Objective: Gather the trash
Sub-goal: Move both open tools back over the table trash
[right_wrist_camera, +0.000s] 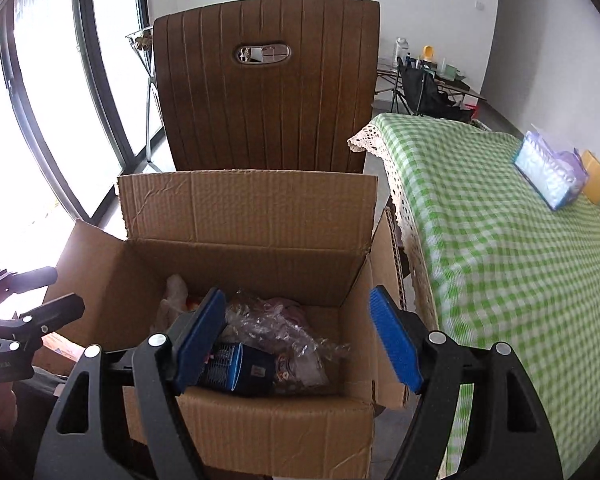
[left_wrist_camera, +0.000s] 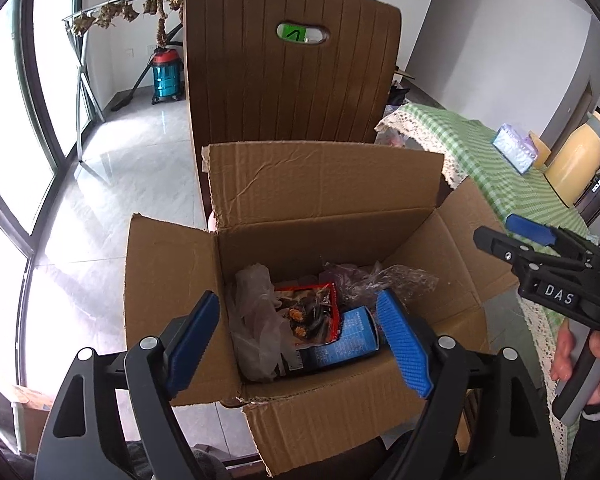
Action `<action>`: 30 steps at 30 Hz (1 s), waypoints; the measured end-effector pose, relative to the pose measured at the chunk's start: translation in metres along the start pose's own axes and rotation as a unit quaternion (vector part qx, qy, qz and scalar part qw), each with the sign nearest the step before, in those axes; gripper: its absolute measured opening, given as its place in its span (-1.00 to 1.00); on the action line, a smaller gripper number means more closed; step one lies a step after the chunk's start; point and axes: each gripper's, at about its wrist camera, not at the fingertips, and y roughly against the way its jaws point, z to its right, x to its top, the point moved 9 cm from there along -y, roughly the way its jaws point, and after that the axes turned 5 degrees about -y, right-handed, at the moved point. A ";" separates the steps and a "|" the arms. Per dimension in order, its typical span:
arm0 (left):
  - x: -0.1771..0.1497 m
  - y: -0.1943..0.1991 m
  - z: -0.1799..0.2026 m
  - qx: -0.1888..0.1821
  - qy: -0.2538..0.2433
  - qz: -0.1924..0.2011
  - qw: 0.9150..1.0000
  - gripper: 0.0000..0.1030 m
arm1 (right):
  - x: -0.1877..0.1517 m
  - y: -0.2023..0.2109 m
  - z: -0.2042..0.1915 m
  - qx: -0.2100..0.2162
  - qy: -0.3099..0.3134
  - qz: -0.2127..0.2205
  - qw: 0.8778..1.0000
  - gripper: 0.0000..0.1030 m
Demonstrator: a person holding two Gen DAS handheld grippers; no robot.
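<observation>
An open cardboard box (left_wrist_camera: pixel 284 408) (right_wrist_camera: pixel 268 420) stands in front of a brown chair, its flaps spread. Inside lie a red snack wrapper (left_wrist_camera: pixel 312 312), a dark blue packet (left_wrist_camera: pixel 340 344) (right_wrist_camera: pixel 240 368), clear crumpled plastic (left_wrist_camera: pixel 384 280) (right_wrist_camera: pixel 284 328) and a pale plastic bag (left_wrist_camera: pixel 256 320). My left gripper (left_wrist_camera: pixel 300 344) hangs over the box, open, nothing touching its blue pads. My right gripper (right_wrist_camera: pixel 296 344) also hovers above the box, open and holding nothing; it shows in the left wrist view (left_wrist_camera: pixel 512 236) at the right, held by a hand (left_wrist_camera: pixel 596 364).
A brown slatted chair back (left_wrist_camera: pixel 288 68) (right_wrist_camera: pixel 264 92) rises behind the box. To the right is a table with a green checked cloth (right_wrist_camera: pixel 500 264) (left_wrist_camera: pixel 484 148), carrying a tissue pack (right_wrist_camera: pixel 548 172) and a yellow jug (left_wrist_camera: pixel 576 160). A vacuum cleaner (left_wrist_camera: pixel 167 76) and a drying rack stand by the windows.
</observation>
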 end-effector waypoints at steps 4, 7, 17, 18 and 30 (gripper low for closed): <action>0.006 0.021 0.000 0.013 0.000 0.024 1.000 0.55 | -0.002 0.011 0.004 -0.002 -0.007 0.004 1.000 0.40; 0.013 0.039 -0.002 0.027 0.009 0.047 0.998 0.67 | -0.001 0.028 0.006 -0.001 -0.011 0.018 1.000 0.40; 0.024 0.087 0.036 0.009 -0.007 0.101 0.995 0.75 | -0.008 0.103 0.040 -0.020 -0.051 0.069 0.996 0.40; 0.025 0.089 0.042 0.005 -0.011 0.103 0.995 0.79 | -0.009 0.113 0.046 -0.022 -0.058 0.078 0.995 0.40; 0.016 0.095 0.203 -0.085 -0.103 0.108 0.985 0.83 | -0.078 0.262 0.175 -0.126 -0.158 0.170 0.964 0.49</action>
